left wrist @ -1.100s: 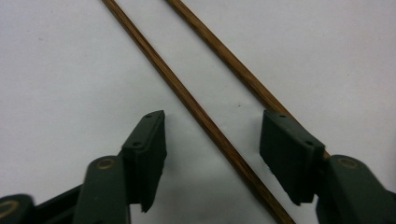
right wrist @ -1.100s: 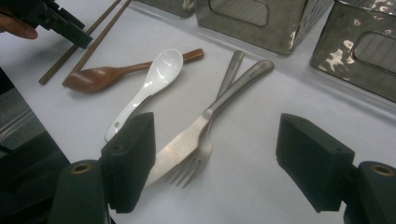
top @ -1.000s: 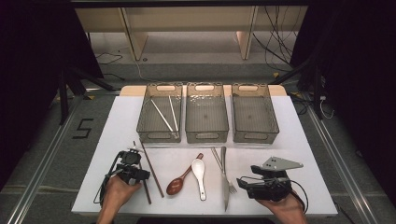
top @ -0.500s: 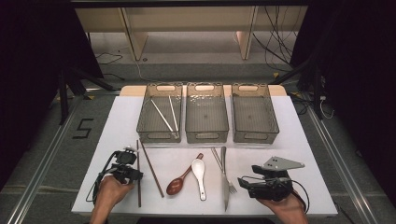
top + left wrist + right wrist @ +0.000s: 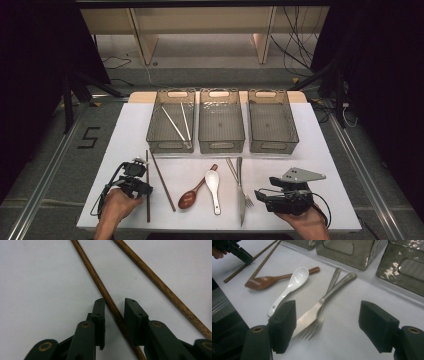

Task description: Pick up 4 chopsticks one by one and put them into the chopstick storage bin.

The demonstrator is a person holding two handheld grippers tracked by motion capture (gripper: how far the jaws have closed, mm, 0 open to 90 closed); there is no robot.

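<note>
Left claw (image 5: 141,175) sits low on the white table (image 5: 325,165), right at a brown chopstick (image 5: 147,185). Its jaws just opened a little. Right claw (image 5: 260,195) rests near the fork (image 5: 246,197), its jaws wide.

Up close, the left claw (image 5: 114,311) has the chopstick (image 5: 100,287) between its jaws, which do not squeeze it.

From the right claw (image 5: 327,322), a knife (image 5: 322,307) lies over the fork (image 5: 314,328).

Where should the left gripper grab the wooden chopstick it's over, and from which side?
Grip the wooden chopstick partway along its thin shaft, coming straight down from above. It lies flat on the white table, so the left gripper should have one jaw on each side, across its length, as the jaws stand now. The second chopstick lies apart, leaving room for the jaw on that side.
</note>
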